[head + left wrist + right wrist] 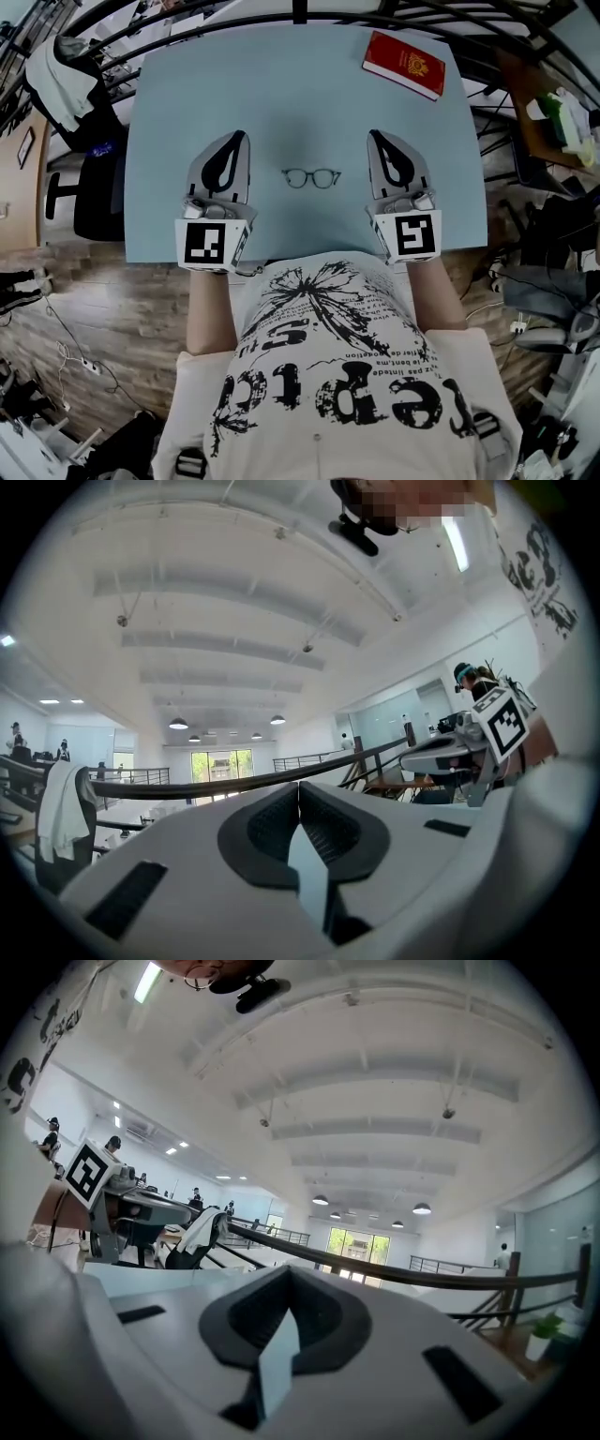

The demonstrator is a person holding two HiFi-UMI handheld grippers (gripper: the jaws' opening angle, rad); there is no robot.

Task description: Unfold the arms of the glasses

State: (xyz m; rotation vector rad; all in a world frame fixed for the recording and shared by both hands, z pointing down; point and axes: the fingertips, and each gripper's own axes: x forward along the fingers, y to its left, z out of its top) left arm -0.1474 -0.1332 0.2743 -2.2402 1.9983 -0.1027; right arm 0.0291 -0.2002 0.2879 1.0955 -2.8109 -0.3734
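Left tongs [235, 139] & right tongs [376, 138] both clenched, empty, flanking glasses [311, 178] on worktop [300, 94]. Risk: we nudge the thin frame & it skids w/o opening.

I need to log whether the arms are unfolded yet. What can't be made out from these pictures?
- glasses: too small in the head view to tell folded arms from open ones.
- both gripper views: aimed level at the room, so the glasses fall outside them.
- red book: cover print too small to read in the head view.
- table: near edge partly behind the person's shirt.
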